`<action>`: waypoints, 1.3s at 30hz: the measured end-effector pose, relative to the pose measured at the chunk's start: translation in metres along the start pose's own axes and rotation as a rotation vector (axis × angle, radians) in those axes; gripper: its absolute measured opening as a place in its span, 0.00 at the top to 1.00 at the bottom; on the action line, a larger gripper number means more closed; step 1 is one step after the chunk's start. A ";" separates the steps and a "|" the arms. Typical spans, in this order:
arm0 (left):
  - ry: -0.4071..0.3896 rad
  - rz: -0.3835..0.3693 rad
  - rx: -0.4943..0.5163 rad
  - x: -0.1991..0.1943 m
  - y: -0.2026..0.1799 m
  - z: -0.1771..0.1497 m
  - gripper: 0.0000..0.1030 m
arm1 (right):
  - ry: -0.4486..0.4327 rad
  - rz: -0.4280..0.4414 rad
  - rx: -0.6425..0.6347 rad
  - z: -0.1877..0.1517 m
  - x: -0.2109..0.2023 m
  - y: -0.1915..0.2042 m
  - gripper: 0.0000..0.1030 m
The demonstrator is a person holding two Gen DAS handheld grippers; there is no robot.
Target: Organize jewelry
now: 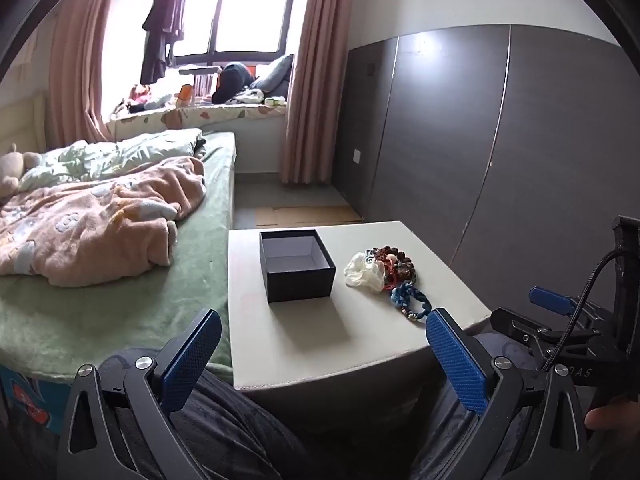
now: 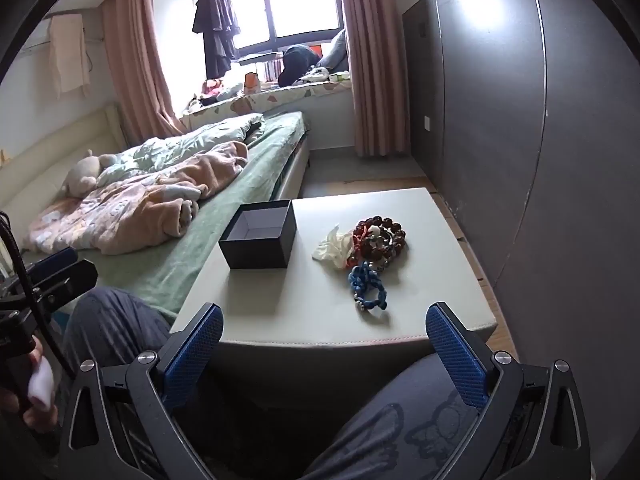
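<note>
Both the left gripper (image 1: 324,344) and right gripper (image 2: 324,340) stand spread and empty off the table's (image 2: 280,312) near edge. Jewelry pile (image 2: 370,250) lies toward the right edge, beside the empty box (image 2: 260,242). Tangled strands risk dragging neighbours along.

On my left I see a bed with a green sheet (image 1: 120,312), a rumpled peach fleece blanket (image 1: 100,220) and a pale plush toy (image 2: 84,176) by the cream headboard. Far off, pink curtains (image 1: 312,80) frame a bright window (image 1: 240,16), where dark clothes hang on a rail (image 2: 216,28). To my right stands a grey panelled wardrobe (image 1: 500,140).
</note>
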State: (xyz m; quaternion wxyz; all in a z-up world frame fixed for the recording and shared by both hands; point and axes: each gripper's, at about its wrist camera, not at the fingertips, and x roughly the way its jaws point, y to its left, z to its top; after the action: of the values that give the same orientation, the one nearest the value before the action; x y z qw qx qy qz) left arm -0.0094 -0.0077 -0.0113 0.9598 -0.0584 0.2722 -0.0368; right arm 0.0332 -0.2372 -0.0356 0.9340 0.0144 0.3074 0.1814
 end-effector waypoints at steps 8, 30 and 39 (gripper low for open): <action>0.017 -0.029 -0.014 0.005 -0.001 -0.002 0.01 | -0.011 0.009 -0.007 -0.004 -0.003 0.000 0.01; 0.038 -0.025 -0.023 0.004 -0.003 -0.003 0.01 | -0.009 -0.033 -0.021 -0.007 -0.008 -0.001 0.01; 0.047 -0.013 -0.018 0.005 -0.006 -0.002 0.01 | -0.016 -0.025 -0.028 -0.007 -0.009 -0.001 0.01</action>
State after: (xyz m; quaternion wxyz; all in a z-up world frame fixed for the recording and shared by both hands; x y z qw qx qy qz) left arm -0.0070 -0.0142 -0.0147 0.9522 -0.0681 0.2948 -0.0420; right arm 0.0226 -0.2420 -0.0359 0.9387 -0.0011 0.2977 0.1738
